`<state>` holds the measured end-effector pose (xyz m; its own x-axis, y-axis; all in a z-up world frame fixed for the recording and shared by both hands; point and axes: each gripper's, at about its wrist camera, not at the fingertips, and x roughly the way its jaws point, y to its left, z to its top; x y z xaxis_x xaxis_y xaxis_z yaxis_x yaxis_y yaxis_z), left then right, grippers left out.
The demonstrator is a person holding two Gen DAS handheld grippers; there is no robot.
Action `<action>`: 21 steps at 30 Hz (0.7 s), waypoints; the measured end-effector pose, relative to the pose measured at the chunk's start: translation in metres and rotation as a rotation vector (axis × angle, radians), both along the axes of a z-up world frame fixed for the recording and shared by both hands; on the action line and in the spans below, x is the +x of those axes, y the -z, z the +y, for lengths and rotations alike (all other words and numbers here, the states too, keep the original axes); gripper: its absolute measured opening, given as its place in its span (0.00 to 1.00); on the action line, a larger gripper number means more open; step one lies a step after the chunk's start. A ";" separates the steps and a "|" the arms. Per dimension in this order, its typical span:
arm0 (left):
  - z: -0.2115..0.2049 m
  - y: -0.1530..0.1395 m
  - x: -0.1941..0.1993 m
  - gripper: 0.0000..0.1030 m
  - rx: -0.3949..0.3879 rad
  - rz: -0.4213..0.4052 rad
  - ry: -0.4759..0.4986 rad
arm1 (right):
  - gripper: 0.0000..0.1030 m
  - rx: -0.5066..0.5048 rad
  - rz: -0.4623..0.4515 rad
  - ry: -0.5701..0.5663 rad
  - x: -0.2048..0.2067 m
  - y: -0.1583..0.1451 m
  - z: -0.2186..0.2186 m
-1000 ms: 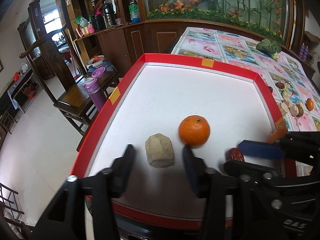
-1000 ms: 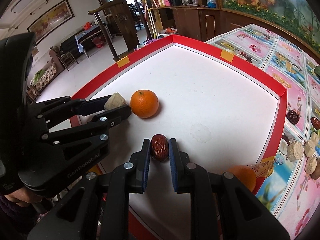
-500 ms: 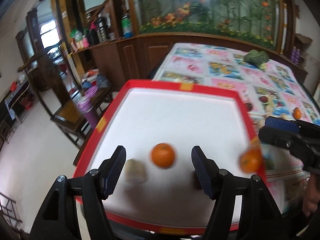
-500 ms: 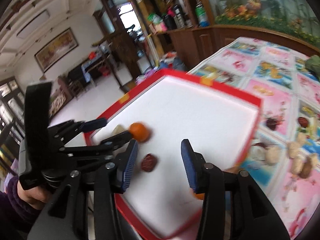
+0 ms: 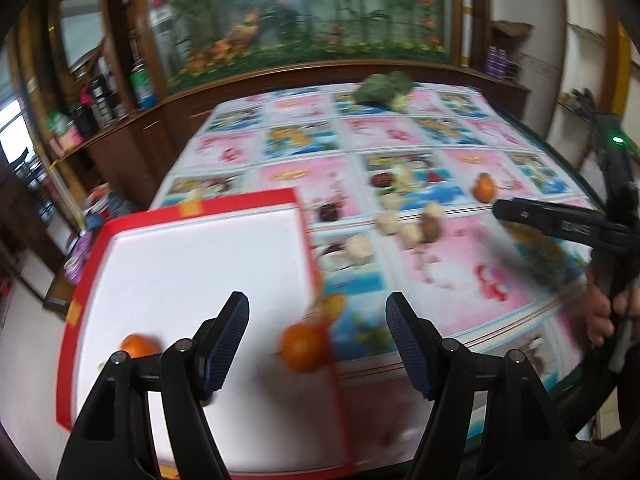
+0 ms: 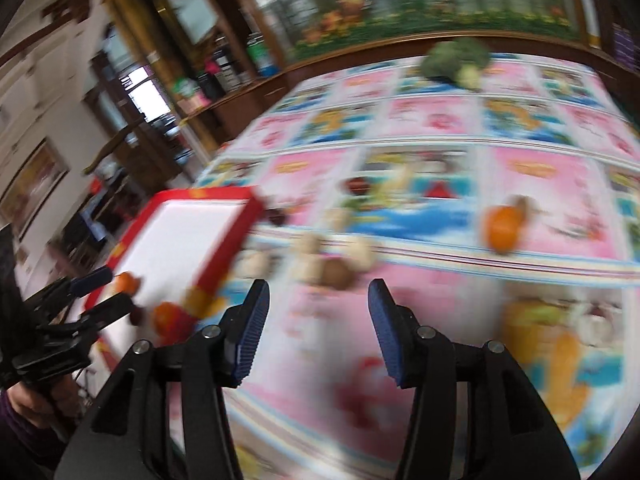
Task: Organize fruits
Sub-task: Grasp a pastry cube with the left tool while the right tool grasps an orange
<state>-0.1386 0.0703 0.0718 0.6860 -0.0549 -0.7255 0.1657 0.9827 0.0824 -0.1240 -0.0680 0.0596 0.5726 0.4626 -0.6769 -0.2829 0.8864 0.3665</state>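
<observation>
Both claws hang in the air with nothing in them, and the reason looks plain: the red-rimmed tray [image 5: 308, 240] with its white floor is the collecting place, and the fruit lying loose on the patterned worktop [image 5: 460, 272] is what remains to be fetched. The left claw [image 5: 318, 344] is spread wide above the tray's near right corner; between its fingers, from this view, shows an orange [image 5: 304, 346] that sits right at the tray's right rim, though the blur makes it hard to say whether it lies inside the rim or just outside. A second orange [image 5: 138, 345] rests on the white floor near the left rim, close to the left finger. The right claw [image 6: 316, 322], also wide open and holding nothing, points out over the worktop toward a loose cluster of pale and brown lumps [image 6: 320, 262] lying between the tray and the far side, which I judge to be its likely next pick. Further right, well apart from the cluster, a third orange [image 6: 502, 226] sits alone on the cloth; it is round, bright, smooth-skinned, with a small stem end. Dark red fruits [image 5: 328, 213] lie just beyond the tray's far right corner. A green leafy vegetable [image 5: 386, 88] rests at the far edge of the worktop. Both views are smeared, so small details stay uncertain.
</observation>
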 end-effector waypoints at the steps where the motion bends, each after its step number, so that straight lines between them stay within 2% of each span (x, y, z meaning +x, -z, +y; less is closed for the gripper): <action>1: -0.005 -0.001 0.002 0.69 -0.003 0.001 0.015 | 0.52 -0.014 -0.004 0.024 0.001 0.000 -0.010; 3: -0.017 -0.002 0.007 0.70 -0.009 0.005 0.043 | 0.52 -0.060 -0.011 0.080 0.006 0.000 -0.029; 7: -0.032 0.002 0.017 0.70 -0.014 0.025 0.073 | 0.52 -0.078 0.020 0.136 0.021 0.006 -0.051; 17: -0.062 0.020 0.045 0.70 -0.037 0.075 0.177 | 0.52 -0.126 0.083 0.196 0.056 0.021 -0.057; 19: -0.066 0.023 0.052 0.66 -0.039 0.084 0.184 | 0.52 -0.117 0.086 0.194 0.059 0.021 -0.057; 21: -0.067 0.027 0.059 0.55 -0.048 0.107 0.186 | 0.52 -0.124 0.089 0.192 0.062 0.021 -0.054</action>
